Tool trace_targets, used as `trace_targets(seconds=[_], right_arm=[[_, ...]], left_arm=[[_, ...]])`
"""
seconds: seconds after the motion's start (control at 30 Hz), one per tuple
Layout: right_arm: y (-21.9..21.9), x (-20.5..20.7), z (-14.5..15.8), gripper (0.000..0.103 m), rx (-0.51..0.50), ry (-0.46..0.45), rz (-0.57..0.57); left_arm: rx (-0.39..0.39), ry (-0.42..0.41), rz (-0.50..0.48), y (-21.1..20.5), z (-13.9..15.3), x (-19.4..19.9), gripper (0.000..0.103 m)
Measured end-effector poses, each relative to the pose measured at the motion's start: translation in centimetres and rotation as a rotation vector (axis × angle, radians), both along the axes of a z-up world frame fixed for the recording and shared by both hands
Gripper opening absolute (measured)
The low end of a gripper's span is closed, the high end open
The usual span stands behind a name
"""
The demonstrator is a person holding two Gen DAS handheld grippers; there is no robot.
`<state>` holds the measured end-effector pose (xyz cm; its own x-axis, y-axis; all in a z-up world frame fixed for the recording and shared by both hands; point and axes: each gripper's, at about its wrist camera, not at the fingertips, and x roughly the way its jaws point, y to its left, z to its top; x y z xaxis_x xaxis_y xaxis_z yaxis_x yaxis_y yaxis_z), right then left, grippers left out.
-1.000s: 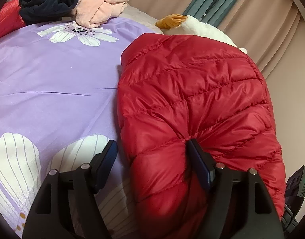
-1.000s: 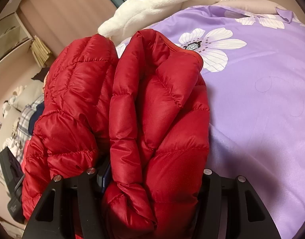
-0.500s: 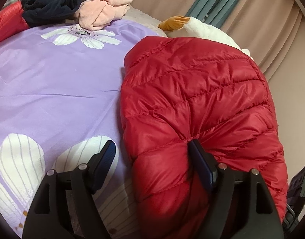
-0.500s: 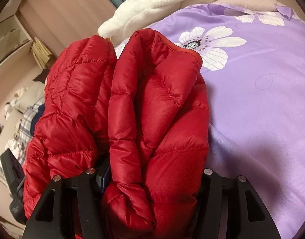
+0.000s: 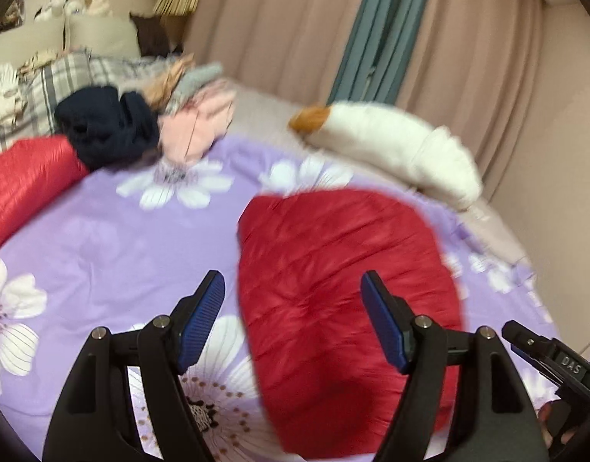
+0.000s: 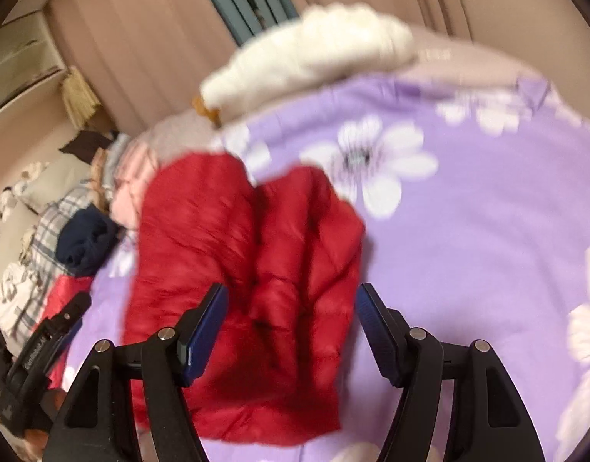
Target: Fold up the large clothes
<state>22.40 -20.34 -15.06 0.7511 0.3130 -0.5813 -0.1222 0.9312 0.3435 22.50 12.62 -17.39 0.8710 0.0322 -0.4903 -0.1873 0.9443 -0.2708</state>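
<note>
A red quilted down jacket (image 5: 345,308) lies folded into a compact bundle on the purple floral bedspread (image 5: 133,238). It also shows in the right wrist view (image 6: 252,296), with two puffy folds side by side. My left gripper (image 5: 293,319) is open and empty, raised above the jacket's near end. My right gripper (image 6: 293,327) is open and empty, raised above the bundle's near end. Both views are blurred by motion. The right gripper's body (image 5: 556,362) shows at the left view's lower right edge.
A pile of clothes, dark navy (image 5: 106,127) and pink (image 5: 194,127), sits at the head of the bed beside a second red garment (image 5: 21,188). A white plush toy (image 5: 395,150) lies at the far edge by the beige curtain (image 5: 295,30). Checked pillows (image 6: 52,227) lie behind.
Both grippers have let go of the jacket and pulled back and up. The folded jacket now lies free on the bedspread and looks smaller in both views.
</note>
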Motion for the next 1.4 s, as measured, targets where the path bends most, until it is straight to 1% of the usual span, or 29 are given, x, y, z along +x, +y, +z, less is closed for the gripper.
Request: trace_targets(seconds=[0.07,0.13,0.23,0.27,0.3,0.33,0.37,0.43,0.5,0.53,0.57,0.6,0.67,0.8,0.9,0.97,1.07,1.17,1.27,1.4], right_arm=[[-0.1,-2.0,2.8,0.069,-0.044,-0.057,-0.005],[-0.3,-3.9,5.0,0.069,-0.091,-0.112,-0.011],[-0.8,-6.6,7.6,0.070,-0.131,-0.191,-0.041],[-1.2,-7.2,8.1,0.072,-0.130,-0.204,-0.042],[-1.5,-7.1,8.6,0.079,-0.125,-0.209,-0.042],[-1.8,-7.5,8.9,0.082,-0.115,-0.209,-0.043],[-2.2,-7.8,9.2,0.084,-0.101,-0.204,-0.048],[-2.9,-8.4,9.7,0.084,-0.079,-0.199,-0.064],[-3.4,-9.0,10.1,0.085,-0.083,-0.209,-0.078],[-3.6,-9.3,10.2,0.086,-0.096,-0.210,-0.088],[-3.7,-9.5,10.3,0.091,-0.105,-0.213,-0.096],[-3.9,-9.7,10.4,0.094,-0.112,-0.223,-0.110],[-4.1,-10.5,10.6,0.096,-0.123,-0.237,-0.136],[-4.3,-12.1,11.1,0.101,-0.146,-0.257,-0.137],[-4.0,-13.4,11.6,0.102,-0.178,-0.291,-0.153],[-3.7,-13.8,11.7,0.102,-0.184,-0.309,-0.162],[-3.3,-14.1,11.3,0.102,-0.170,-0.296,-0.162],[-3.0,-14.3,10.9,0.102,-0.152,-0.281,-0.131],[-2.7,-14.7,11.0,0.102,-0.163,-0.291,-0.131],[-2.1,-15.1,11.1,0.102,-0.187,-0.305,-0.127]], left_arm=[[-0.013,-0.036,-0.012,-0.4,2.0,-1.6,0.075],[0.001,-0.082,-0.002,-0.9,4.3,-3.6,0.077],[0.019,-0.123,-0.001,-1.8,6.7,-6.3,0.083],[0.021,-0.136,-0.007,-1.9,7.5,-7.2,0.089],[0.026,-0.143,-0.002,-2.0,8.0,-8.0,0.092],[0.033,-0.156,0.011,-2.0,8.7,-9.0,0.092],[0.037,-0.164,0.017,-2.1,9.1,-9.7,0.092],[0.035,-0.177,0.030,-2.0,9.8,-11.2,0.094],[0.014,-0.187,0.047,-1.8,10.3,-12.3,0.102],[0.005,-0.197,0.050,-1.8,10.6,-12.7,0.103],[-0.008,-0.211,0.048,-1.6,10.8,-13.2,0.103],[-0.019,-0.216,0.048,-1.5,11.0,-13.5,0.103],[-0.025,-0.212,0.058,-1.5,11.3,-14.1,0.103],[-0.013,-0.200,0.070,-1.9,11.7,-14.8,0.103],[-0.016,-0.198,0.051,-2.1,11.7,-15.2,0.103],[-0.037,-0.183,0.041,-2.1,11.4,-15.4,0.103],[-0.078,-0.199,0.067,-2.0,11.0,-16.0,0.103],[-0.089,-0.217,0.073,-2.0,10.9,-16.5,0.103],[-0.060,-0.225,0.102,-2.1,11.2,-16.8,0.103],[-0.030,-0.218,0.111,-2.2,11.4,-17.0,0.103]])
